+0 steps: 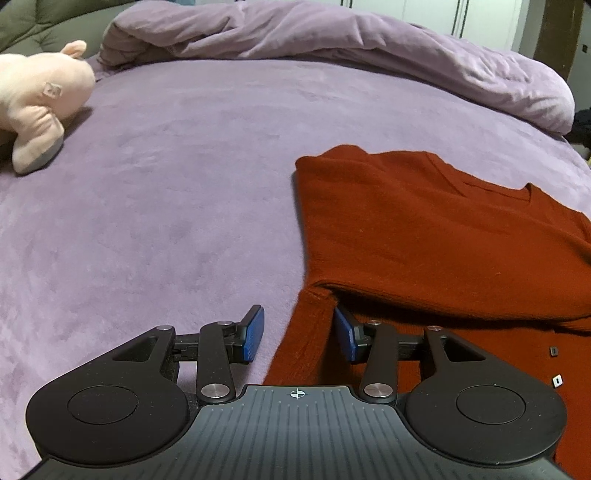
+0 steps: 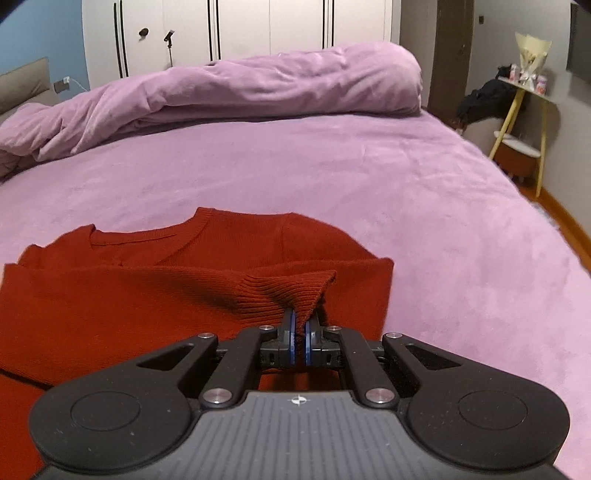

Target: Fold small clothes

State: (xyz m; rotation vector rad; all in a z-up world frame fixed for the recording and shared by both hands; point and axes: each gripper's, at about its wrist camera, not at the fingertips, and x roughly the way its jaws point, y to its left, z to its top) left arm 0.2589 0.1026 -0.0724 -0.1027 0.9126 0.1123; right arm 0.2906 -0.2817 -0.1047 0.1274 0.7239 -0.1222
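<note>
A rust-red knit sweater [image 1: 424,229] lies on the purple bed, its sleeve folded across the body. In the left wrist view my left gripper [image 1: 299,328] is open, its blue pads [image 1: 255,334] standing on either side of the sweater's left edge without clamping it. In the right wrist view the sweater [image 2: 129,295] lies with its V-neck facing away. My right gripper [image 2: 300,332] is shut on the ribbed sleeve cuff [image 2: 291,291], holding it just above the sweater's body near its right edge.
A pink plush toy [image 1: 37,103] lies at the far left of the bed [image 1: 166,203]. A bunched purple duvet [image 2: 221,96] runs along the far side. White wardrobes [image 2: 240,26] stand behind, and a yellow side table [image 2: 524,110] stands at the right past the bed edge.
</note>
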